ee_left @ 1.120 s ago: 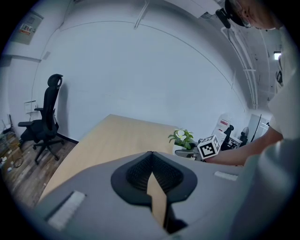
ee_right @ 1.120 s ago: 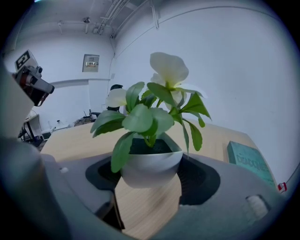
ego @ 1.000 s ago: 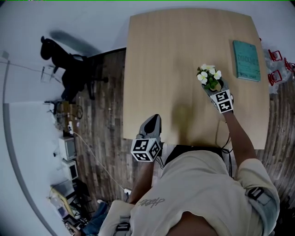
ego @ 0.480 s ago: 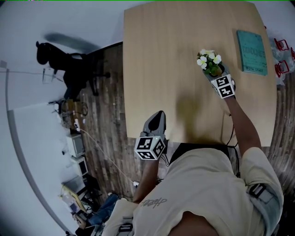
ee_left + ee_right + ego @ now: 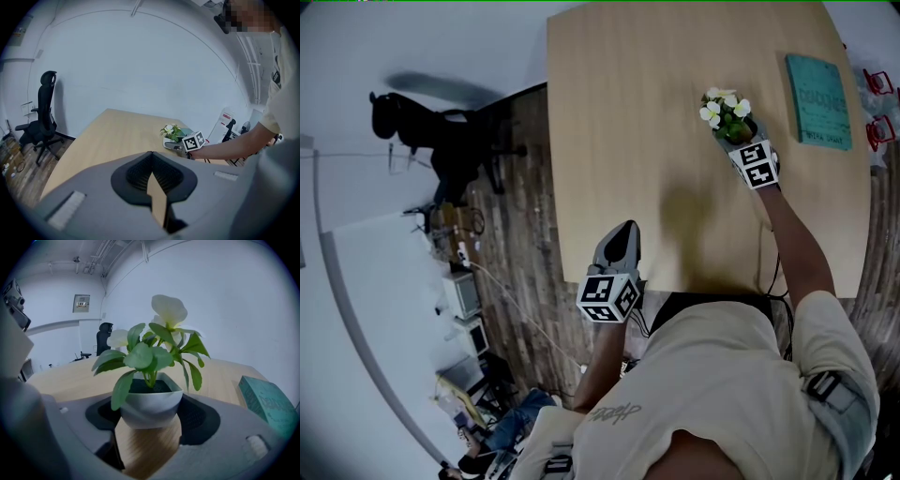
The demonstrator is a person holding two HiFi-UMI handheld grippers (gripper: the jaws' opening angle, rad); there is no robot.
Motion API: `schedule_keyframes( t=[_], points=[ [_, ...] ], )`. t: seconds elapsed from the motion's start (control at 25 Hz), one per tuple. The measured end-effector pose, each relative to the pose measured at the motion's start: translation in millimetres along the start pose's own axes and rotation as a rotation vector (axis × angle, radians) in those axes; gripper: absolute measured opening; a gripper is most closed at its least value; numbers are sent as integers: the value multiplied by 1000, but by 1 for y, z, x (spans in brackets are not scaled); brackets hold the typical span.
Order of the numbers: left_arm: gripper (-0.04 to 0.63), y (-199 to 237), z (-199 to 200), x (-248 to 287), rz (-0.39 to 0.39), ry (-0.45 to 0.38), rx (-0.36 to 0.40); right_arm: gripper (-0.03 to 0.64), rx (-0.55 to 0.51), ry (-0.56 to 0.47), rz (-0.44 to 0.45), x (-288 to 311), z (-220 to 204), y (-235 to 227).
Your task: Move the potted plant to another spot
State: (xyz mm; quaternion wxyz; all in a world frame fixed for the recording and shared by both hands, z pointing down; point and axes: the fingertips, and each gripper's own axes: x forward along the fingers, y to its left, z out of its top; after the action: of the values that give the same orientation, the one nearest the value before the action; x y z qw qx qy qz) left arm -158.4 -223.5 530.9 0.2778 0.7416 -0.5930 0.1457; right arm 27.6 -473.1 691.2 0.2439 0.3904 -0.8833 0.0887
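The potted plant (image 5: 727, 112), white flowers and green leaves in a small white pot (image 5: 151, 401), sits between the jaws of my right gripper (image 5: 733, 131), whose pads press its sides. It is over the right half of the wooden table (image 5: 628, 141), left of a teal book (image 5: 818, 98). Whether the pot touches the tabletop I cannot tell. My left gripper (image 5: 619, 242) hovers at the table's near edge, jaws closed tip to tip with nothing between them (image 5: 151, 153). The left gripper view shows the plant (image 5: 173, 133) far ahead.
The teal book (image 5: 267, 401) lies flat near the table's right edge. A black office chair (image 5: 441, 141) stands on the wooden floor left of the table, also seen in the left gripper view (image 5: 42, 117). Red items (image 5: 881, 103) lie beyond the right edge.
My right gripper has carried the plant a little farther across the table, away from the person. The left gripper has crept slightly forward at the near edge.
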Motion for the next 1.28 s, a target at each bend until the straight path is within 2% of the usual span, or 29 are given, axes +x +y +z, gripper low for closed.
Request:
schedule_keyframes(
  t=[0.8,1.12,1.28],
  points=[
    [15,12,0,-2,4,-14,-10,351,5,40,-18,1,-8,0],
    [15,18,-3,-14,19,-21,-19,393,3,97,-33,-1,-15,7],
    [15,16,-3,-17,21,-29,-18,393,7,120,-36,-7,-25,10]
  ],
)
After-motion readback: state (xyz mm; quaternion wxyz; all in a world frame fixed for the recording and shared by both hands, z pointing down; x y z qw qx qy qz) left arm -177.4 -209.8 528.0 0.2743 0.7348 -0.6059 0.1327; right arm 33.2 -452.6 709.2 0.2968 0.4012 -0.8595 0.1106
